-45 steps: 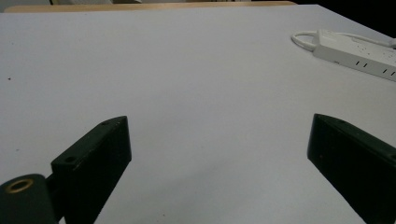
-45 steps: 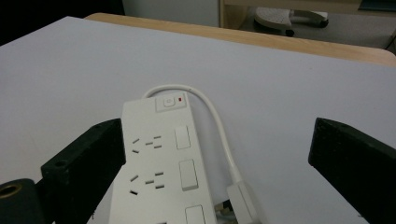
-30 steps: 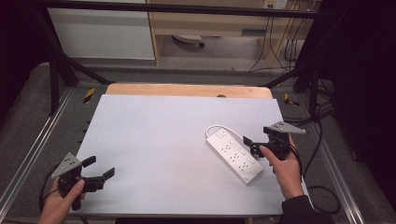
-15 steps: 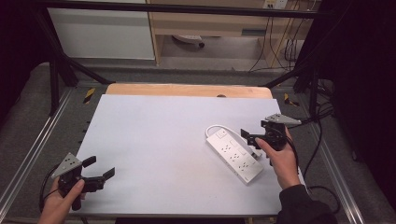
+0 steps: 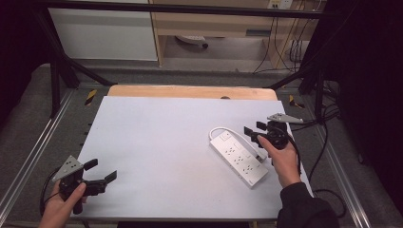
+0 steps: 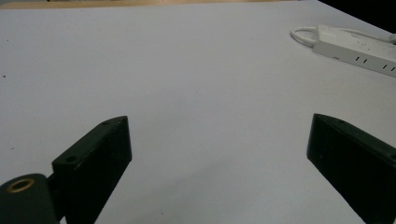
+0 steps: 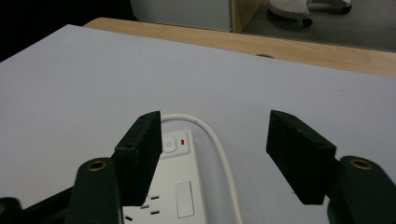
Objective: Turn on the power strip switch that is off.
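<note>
Fingers [image 7: 140, 154] of my right gripper [image 5: 255, 133] stand spread and empty above the switch end of the power strip [image 5: 239, 156], one jaw over its white body, the other out past the cord [image 7: 219, 149] that loops back along it. The strip lies slantwise on the right part of the table [image 5: 157, 142], sockets up, its red-marked switch [image 7: 176, 142] just ahead of the near jaw. My left gripper [image 5: 97, 175] waits well apart at the near left corner, jaws likewise parted and holding nothing, the strip far off at the top right of its own view [image 6: 355, 44]. By my reading this is the approach step: the right hand [image 5: 280, 159] is lining up on the strip's switch end or its cord, and no grasp is made. Next I would need to lower the jaws so they straddle either the cord or the strip's narrow end squarely, then close. Compared with a second ago, the right gripper has travelled from beside the strip's middle up toward its far end; the left has stayed put, and the strip has not shifted.
</note>
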